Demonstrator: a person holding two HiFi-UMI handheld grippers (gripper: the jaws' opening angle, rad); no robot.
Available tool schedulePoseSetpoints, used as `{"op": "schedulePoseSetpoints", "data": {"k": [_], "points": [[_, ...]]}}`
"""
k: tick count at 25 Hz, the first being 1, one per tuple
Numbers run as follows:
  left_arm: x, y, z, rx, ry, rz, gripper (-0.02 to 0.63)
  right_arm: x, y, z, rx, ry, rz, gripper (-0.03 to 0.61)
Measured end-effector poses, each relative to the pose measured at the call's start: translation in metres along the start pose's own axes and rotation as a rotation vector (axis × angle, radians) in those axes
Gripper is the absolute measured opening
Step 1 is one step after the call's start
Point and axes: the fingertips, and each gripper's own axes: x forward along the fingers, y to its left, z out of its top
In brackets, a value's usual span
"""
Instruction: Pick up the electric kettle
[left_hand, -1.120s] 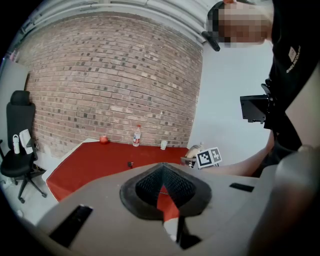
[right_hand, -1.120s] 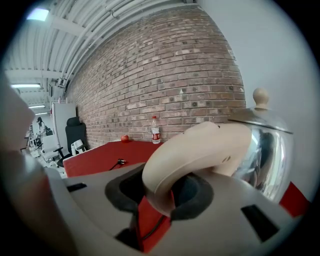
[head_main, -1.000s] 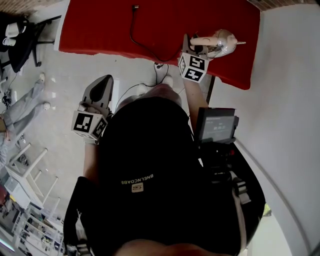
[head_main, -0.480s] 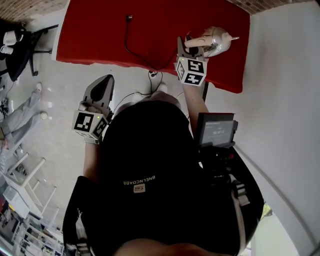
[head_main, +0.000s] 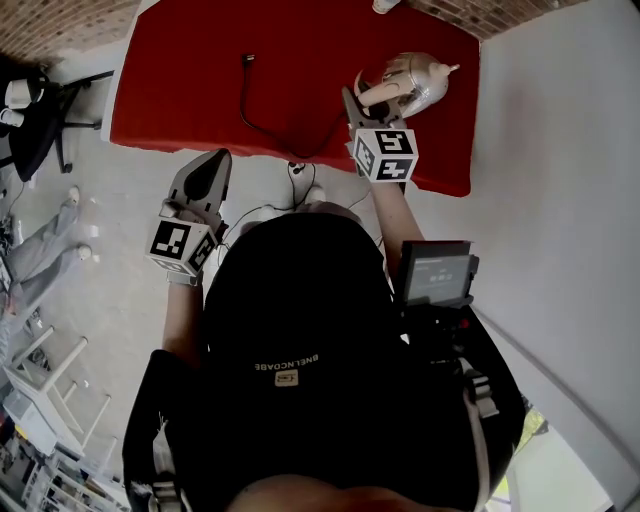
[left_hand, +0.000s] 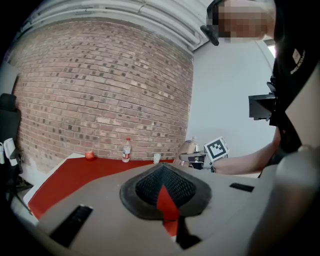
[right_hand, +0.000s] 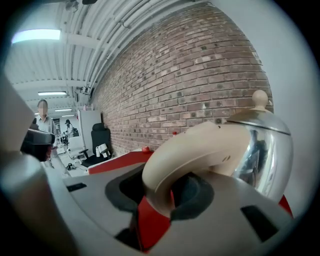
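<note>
The electric kettle (head_main: 420, 82) is shiny metal with a cream handle (right_hand: 200, 145) and a knobbed lid. It is over the far right part of the red table (head_main: 200, 90). My right gripper (head_main: 360, 100) is shut on the handle, which fills the space between the black pads (right_hand: 172, 195). The kettle body (right_hand: 260, 145) looms just past the jaws. My left gripper (head_main: 212, 160) hangs short of the table's near edge, off to the left. Its pads meet at the tips (left_hand: 162, 172) with nothing held. The left gripper view shows the kettle (left_hand: 192, 148) small, at the right.
A black cable (head_main: 262, 110) lies loose across the middle of the table. A water bottle (left_hand: 126, 150), a small red object (left_hand: 89, 155) and a white cup (left_hand: 156, 158) stand along the brick wall. A white wall borders the table's right side. An office chair (head_main: 30, 110) stands left.
My right gripper has risen a little and turned, with the kettle in its grip. The left gripper has shifted slightly toward the table.
</note>
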Motion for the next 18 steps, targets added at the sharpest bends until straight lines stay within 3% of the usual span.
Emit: {"op": "schedulePoseSetpoints", "data": {"k": [8, 18], "points": [[0.026, -0.003, 0.024, 0.035, -0.027, -0.043, 0.005, -0.016, 0.027, 0.055, -0.086, -0.030, 0.154, 0.121], [0.059, -0.025, 0.067, 0.101, -0.073, -0.100, 0.005, -0.054, 0.047, 0.110, -0.122, -0.053, 0.355, 0.121]]}}
